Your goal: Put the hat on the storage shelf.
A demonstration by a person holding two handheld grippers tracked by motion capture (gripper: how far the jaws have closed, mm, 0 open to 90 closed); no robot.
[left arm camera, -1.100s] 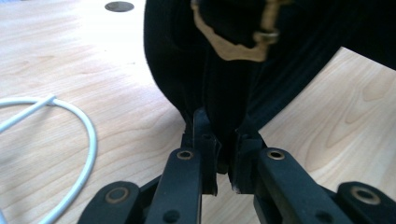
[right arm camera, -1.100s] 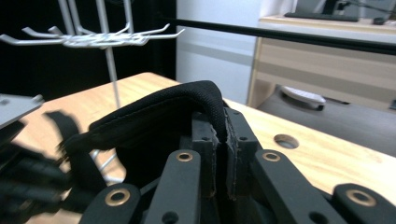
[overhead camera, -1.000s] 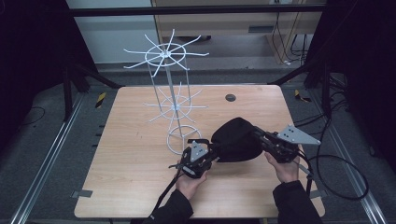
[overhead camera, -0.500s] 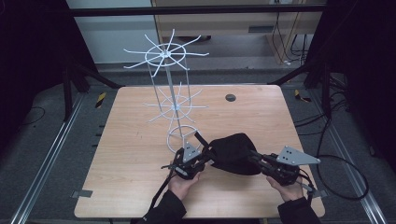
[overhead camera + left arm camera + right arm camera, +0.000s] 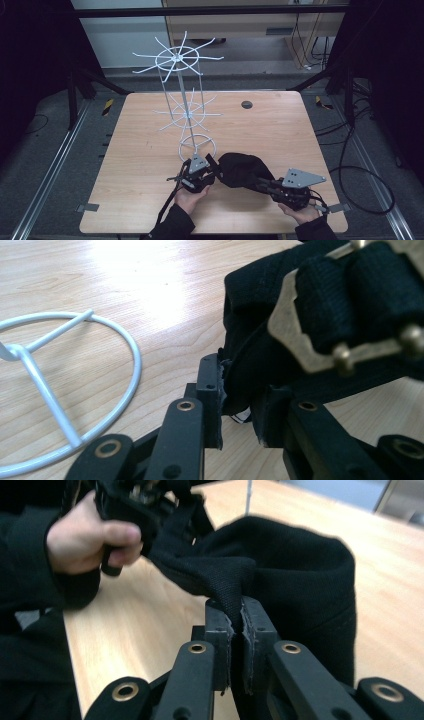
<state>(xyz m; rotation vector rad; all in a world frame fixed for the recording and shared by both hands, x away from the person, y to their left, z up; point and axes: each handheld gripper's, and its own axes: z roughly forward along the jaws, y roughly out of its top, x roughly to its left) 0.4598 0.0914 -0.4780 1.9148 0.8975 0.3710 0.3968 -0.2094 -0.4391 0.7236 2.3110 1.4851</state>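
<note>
Now right tool (image 5: 236, 617) clamped on soft black fabric bag (image 5: 245, 170); left tool (image 5: 240, 400) loosening, fabric between.

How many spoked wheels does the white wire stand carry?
2. The upper wheel tops the white wire stand; the lower wheel sits midway down its pole. The plain ring base has no radiating spokes.

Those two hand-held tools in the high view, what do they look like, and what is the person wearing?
Each gripper, left and right, is a black body with two flat black jaws on linked bars with brass-coloured pivot pins. A grey three-cornered plate dotted with small holes sits on top of each. A black cable trails from the left one toward the person. The sleeves are dark, nearly black.
</note>
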